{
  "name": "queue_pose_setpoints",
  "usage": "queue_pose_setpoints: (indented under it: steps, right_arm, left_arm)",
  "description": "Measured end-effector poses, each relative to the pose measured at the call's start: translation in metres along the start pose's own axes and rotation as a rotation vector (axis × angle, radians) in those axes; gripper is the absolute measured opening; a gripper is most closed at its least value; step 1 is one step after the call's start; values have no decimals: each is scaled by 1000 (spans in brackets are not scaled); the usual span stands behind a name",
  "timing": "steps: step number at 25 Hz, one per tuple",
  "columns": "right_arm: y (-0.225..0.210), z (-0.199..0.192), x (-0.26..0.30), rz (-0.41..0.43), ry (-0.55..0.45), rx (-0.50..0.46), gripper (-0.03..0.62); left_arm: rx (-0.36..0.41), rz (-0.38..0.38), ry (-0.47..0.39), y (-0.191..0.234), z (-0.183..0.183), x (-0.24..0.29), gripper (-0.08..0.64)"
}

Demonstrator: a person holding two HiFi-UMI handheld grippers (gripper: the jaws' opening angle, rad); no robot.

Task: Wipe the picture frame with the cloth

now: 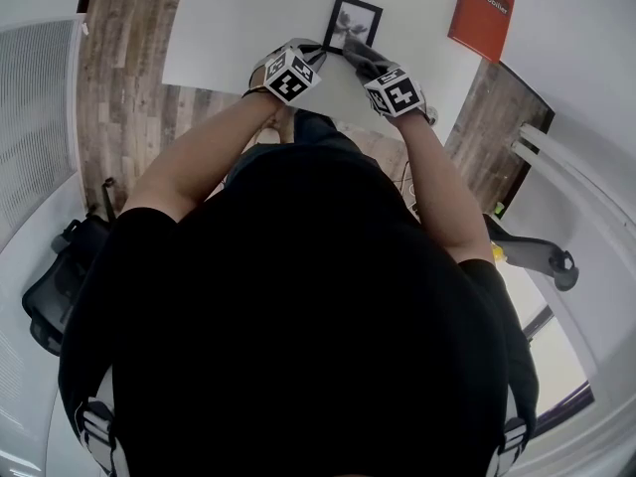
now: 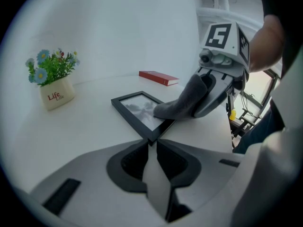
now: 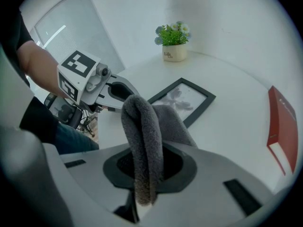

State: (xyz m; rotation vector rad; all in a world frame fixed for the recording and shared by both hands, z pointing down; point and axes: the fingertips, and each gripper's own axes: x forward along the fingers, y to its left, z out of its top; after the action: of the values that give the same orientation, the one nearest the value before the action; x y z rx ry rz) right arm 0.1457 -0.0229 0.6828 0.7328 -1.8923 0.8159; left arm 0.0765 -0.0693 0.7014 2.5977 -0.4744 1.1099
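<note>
2 grippers meet at the picture frame (image 3: 182, 98), which lies flat on the white table (image 3: 236, 126). At the frame's near corner the left gripper (image 2: 150, 145) has its jaws together, tips right at that corner. The right gripper (image 3: 147, 169) is clamped on a grey cloth (image 3: 142, 126), whose free end rests on the frame's glass. Beyond the frame, a red book (image 3: 279, 126) lies to its right and a potted plant (image 3: 173, 46) stands well apart from it

Left gripper (image 1: 320, 50), right gripper (image 1: 356, 52), cloth (image 1: 370, 63) at picture frame (image 1: 355, 18)
</note>
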Motion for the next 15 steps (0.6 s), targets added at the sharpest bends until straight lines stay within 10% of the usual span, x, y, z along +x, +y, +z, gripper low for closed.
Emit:
queue_pose_setpoints:
  steps: [15]
  right_arm:
    - [12, 7, -74, -55, -161, 129, 46]
  left_arm:
    - [20, -127, 51, -8, -38, -33, 215]
